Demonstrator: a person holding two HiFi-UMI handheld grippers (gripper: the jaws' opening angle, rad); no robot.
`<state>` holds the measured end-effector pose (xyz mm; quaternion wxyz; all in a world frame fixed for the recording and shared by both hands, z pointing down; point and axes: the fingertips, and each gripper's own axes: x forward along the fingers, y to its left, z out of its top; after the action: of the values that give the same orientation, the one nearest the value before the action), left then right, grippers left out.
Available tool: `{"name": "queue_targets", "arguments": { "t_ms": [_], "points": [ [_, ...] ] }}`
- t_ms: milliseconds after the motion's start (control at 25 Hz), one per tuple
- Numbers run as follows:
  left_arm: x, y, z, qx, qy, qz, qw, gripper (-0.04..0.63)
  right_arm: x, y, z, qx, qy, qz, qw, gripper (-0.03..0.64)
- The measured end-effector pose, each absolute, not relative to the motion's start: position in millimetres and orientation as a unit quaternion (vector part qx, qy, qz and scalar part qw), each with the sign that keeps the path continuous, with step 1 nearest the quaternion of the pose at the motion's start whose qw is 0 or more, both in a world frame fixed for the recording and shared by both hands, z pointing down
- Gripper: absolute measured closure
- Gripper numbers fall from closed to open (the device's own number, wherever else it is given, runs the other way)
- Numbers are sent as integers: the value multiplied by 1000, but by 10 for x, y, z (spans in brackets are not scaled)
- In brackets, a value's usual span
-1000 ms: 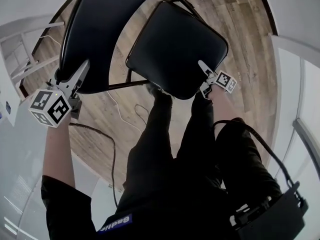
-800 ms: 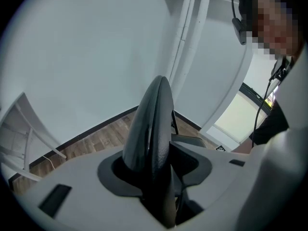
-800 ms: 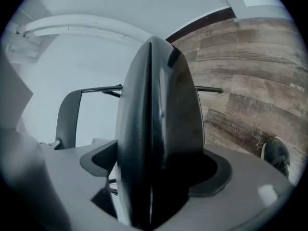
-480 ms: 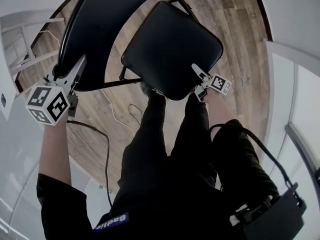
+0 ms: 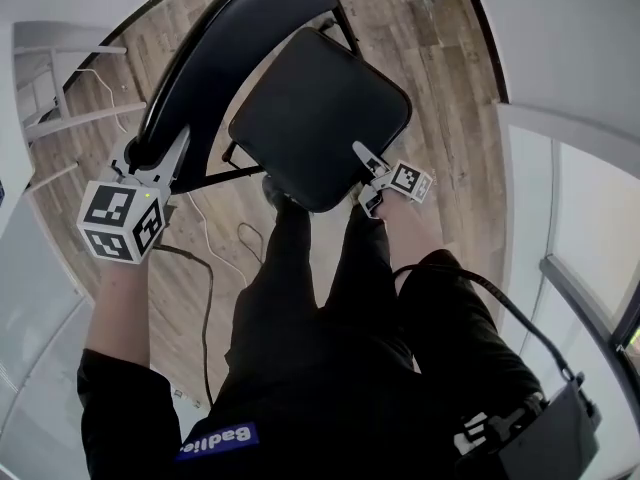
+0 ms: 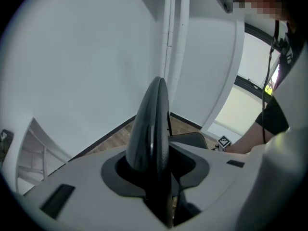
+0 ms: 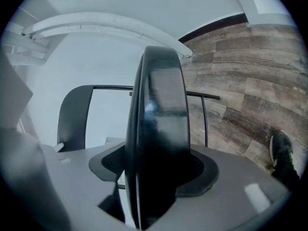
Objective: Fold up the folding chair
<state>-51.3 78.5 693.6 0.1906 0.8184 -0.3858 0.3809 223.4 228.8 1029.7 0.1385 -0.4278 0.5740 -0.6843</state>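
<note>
The black folding chair stands on the wood floor just ahead of my legs. Its curved backrest (image 5: 225,63) arches at the upper left, and its padded seat (image 5: 320,118) lies in the middle. My left gripper (image 5: 150,153) has its jaws closing on the backrest's lower left edge (image 6: 151,124), which fills the gap between them. My right gripper (image 5: 362,163) has its jaws closing on the seat's front right edge (image 7: 159,129), which sits edge-on between them. Past the seat, the right gripper view shows the backrest (image 7: 72,114) and thin frame tubes (image 7: 204,121).
A thin cable (image 5: 205,268) trails over the wood floor under the chair. White shelf rails (image 5: 70,118) stand at the left and white walls enclose the floor on both sides. The person's dark legs (image 5: 310,298) are right behind the seat, with a shoe (image 7: 284,158) on the boards.
Both grippers have risen with the chair parts in them. The seat's front edge has come up and the seat now sits closer to the backrest.
</note>
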Motion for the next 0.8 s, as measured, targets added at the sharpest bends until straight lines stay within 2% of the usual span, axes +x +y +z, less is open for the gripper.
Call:
{"name": "queue_targets", "arguments": {
  "t_ms": [360,640,800],
  "points": [
    [-332,1039,6531,822,-375,391,176,477,1995,2065,9534,-426,580,-680,141,378],
    [-196,1238,6297,827,-359,401,163,506,1757,1865,9024,-424,580,-682,135,383],
    [-185,1321,6201,829,-350,405,161,518,1583,1728,8835,-431,579,-681,121,423]
  ]
}}
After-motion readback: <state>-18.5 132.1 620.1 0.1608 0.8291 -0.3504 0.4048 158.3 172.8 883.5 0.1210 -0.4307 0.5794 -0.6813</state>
